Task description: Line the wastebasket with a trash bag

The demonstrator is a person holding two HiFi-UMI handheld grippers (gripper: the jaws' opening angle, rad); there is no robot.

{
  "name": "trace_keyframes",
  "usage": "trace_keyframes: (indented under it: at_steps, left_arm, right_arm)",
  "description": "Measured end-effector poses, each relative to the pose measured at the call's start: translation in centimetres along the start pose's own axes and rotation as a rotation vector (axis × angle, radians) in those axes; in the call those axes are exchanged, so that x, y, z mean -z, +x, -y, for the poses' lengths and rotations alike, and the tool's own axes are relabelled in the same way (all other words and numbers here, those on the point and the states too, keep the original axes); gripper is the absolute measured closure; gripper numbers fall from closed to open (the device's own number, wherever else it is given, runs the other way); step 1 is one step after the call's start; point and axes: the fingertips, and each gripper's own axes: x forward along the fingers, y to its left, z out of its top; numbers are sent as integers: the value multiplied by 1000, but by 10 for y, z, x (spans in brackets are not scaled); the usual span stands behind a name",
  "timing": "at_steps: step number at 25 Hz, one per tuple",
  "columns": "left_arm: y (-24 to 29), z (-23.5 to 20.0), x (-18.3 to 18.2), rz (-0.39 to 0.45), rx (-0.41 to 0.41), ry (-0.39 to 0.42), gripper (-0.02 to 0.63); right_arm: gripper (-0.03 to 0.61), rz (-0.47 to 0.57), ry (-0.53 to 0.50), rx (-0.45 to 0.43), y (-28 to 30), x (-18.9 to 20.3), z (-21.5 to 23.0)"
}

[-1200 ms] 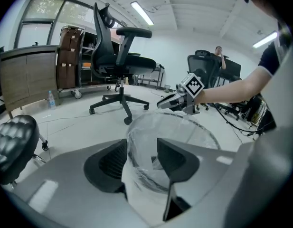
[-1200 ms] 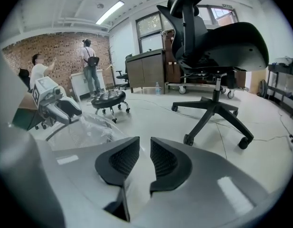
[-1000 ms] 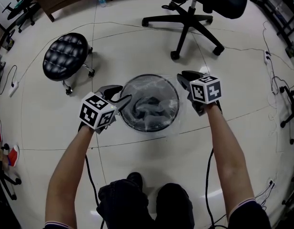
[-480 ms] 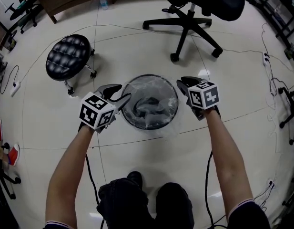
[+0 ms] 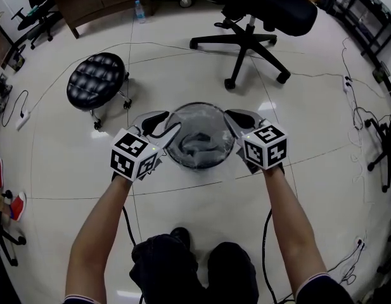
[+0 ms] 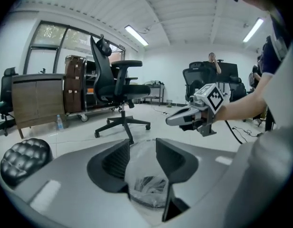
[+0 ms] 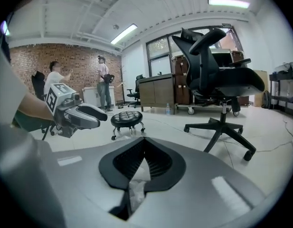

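**Spotter:** Head view first. Where's everything?

**Me:** The wastebasket (image 5: 208,165) sits on the pale floor (image 5: 322,100) right ahead of me, with the clear trash bag (image 5: 198,141) bunched down inside it. My left gripper (image 5: 165,125) is at the rim's left side and my right gripper (image 5: 232,120) at its right side. A black stool (image 5: 97,81) stands far left, and an office chair (image 5: 252,18) beyond the basket.

**Spotter:** Over to the left gripper view. Holding anything?

**Me:** Nothing. The jaws stand apart, released, with a loose fold of the bag's film rising in the gap between them. The basket's mouth is just below, and my other gripper hangs across from it.

**Spotter:** And the right gripper view?

**Me:** Clenched. The two ribbed pads meet at the tips, and a strip of the bag's film is pinched between them, trailing out at the near end. The stool shows past the jaws, the chair off to the right.
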Motion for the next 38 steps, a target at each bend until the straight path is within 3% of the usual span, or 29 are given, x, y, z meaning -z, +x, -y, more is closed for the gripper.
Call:
trace_keyframes:
  at_steps: [9,16,24,28,38]
  left_arm:
    - [-36,55,-35,123,-19,4,562]
    - [-67,96,-63,176,-24,39,574]
    - [-87,118,-83,256,-52,-1,575]
    - [-85,129,-87,257,-48,40,575]
    - [-91,128,-85,280,-82,26,601]
  right_arm:
    - [577,121,0,-9,-55,-11,-68]
    - [577,187,12,-6,-101,-19,-101]
    - [577,212,-55,-33,-132,-40,-132]
    - [577,223,-68,-38,-137,-43,-138]
    - [578,215,-74,-35,-137,-41,-135]
